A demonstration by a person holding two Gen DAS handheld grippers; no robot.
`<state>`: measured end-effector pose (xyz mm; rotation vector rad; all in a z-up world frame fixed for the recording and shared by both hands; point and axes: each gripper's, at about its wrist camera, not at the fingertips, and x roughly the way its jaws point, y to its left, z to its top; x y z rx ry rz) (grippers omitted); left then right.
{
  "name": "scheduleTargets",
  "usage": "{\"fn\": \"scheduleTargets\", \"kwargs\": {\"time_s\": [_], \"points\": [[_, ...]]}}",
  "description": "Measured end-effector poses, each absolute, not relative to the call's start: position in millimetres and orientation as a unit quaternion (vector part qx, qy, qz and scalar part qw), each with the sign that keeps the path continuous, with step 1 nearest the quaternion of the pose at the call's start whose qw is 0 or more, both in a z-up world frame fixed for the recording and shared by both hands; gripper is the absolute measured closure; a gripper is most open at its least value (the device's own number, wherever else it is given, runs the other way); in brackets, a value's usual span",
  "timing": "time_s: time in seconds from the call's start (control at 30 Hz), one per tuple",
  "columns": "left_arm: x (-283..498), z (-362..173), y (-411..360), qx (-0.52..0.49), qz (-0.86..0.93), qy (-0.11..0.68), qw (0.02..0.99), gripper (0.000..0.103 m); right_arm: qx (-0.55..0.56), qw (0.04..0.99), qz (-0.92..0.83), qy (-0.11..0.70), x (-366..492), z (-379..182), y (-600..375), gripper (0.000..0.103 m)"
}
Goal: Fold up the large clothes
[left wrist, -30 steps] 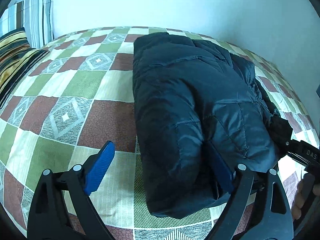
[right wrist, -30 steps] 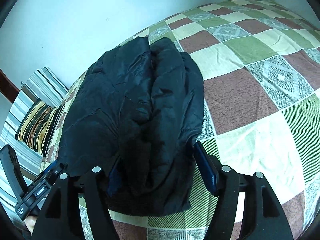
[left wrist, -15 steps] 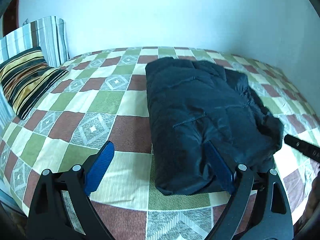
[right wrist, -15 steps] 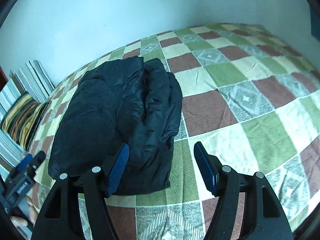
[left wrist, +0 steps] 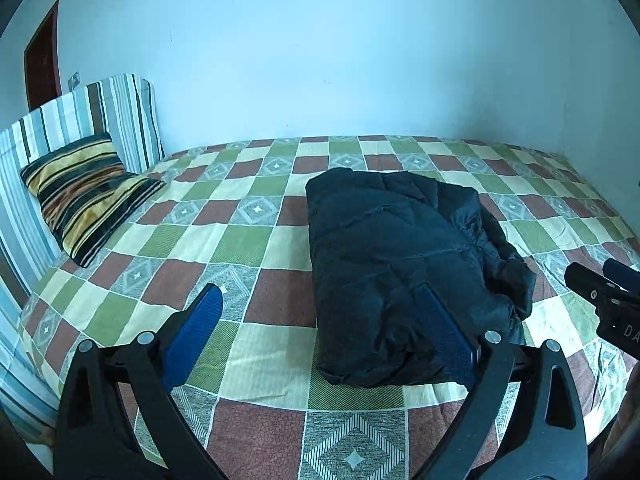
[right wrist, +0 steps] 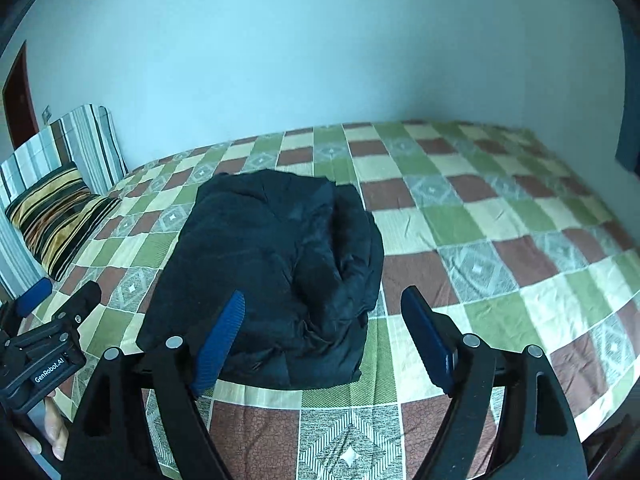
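A dark navy puffer jacket [left wrist: 400, 272] lies folded into a thick bundle on the checked bedspread [left wrist: 260, 248]. In the left wrist view my left gripper [left wrist: 318, 294] hangs above and short of the jacket's near end. Its jaws are opening, and the blue pads [left wrist: 196, 332] touch nothing. The right wrist view shows the same jacket [right wrist: 272, 272] in front of my right gripper [right wrist: 324, 298]. Those jaws are opening too, with nothing pressed between them. Each gripper also shows at the edge of the other's view: the right gripper [left wrist: 600, 300] and the left gripper [right wrist: 52, 328].
A striped yellow and black pillow [left wrist: 84, 196] leans on a striped headboard cushion [left wrist: 100, 120] at the bed's left end. A pale blue wall [left wrist: 320, 60] runs behind the bed, and a dark door [left wrist: 42, 56] is at far left. To the right of the jacket is bare bedspread [right wrist: 500, 240].
Both grippers have risen and drawn back from the jacket. The right gripper let go of the jacket's near edge and opened wider. The jacket stays folded on the bed.
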<state>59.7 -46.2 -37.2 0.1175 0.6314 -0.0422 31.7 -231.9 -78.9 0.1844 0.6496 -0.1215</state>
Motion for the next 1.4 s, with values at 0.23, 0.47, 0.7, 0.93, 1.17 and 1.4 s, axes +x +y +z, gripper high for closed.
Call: {"fn": "scheduleTargets", "kwargs": {"time_s": [0.23,0.47,0.7,0.93,1.17,1.4], "points": [[49,-24,-47,0.046,-0.018,0.301,0.952,0.005,0.087,0.946,-0.067,0.306,22,-68,-227,0.024],[44,-21,-48,0.036,-0.023,0.302,0.952,0.005,0.08,0.948,-0.064,0.302,17,-67,-223,0.024],[41,-21,-50,0.038,-0.025,0.303,0.952,0.005,0.078,0.949,-0.064,0.298,15,-66,-221,0.024],[39,-20,-52,0.038,-0.026,0.302,0.952,0.005,0.079,0.95,-0.064,0.295,13,-66,-220,0.024],[39,-21,-52,0.038,-0.027,0.303,0.952,0.005,0.077,0.95,-0.062,0.296,13,-65,-219,0.024],[38,-21,-52,0.037,-0.026,0.304,0.952,0.005,0.076,0.95,-0.062,0.296,13,-64,-216,0.024]]}}
